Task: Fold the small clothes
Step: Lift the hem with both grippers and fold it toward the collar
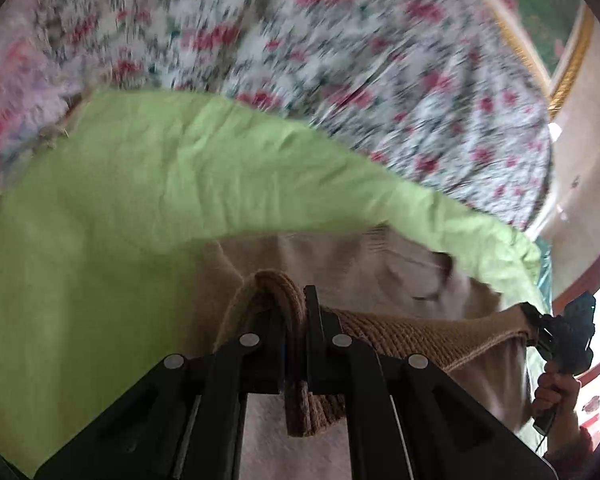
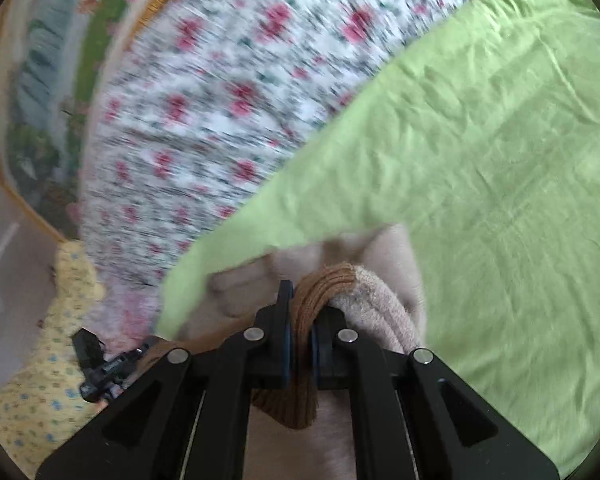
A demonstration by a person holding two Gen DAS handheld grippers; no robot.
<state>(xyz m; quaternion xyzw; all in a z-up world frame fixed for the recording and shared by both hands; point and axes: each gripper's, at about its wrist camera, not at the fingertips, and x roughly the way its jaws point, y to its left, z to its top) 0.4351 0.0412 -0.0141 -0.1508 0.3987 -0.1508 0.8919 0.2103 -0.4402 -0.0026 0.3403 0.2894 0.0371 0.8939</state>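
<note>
Brown ribbed hem (image 1: pixel 296 312) of the beige garment (image 1: pixel 380 264) is pinched in the left claw (image 1: pixel 296 308); its other end is clamped by the right claw (image 2: pixel 300 312), above the green sheet (image 2: pixel 500 160).

I'm seeing open green sheet (image 2: pixel 500 160) lying flat across the right of the right wrist view. The beige garment (image 1: pixel 340 252) is bunching directly ahead of my left tongs (image 1: pixel 296 312), and a yellow cloth (image 2: pixel 48 380) is crowding the lower left.
</note>
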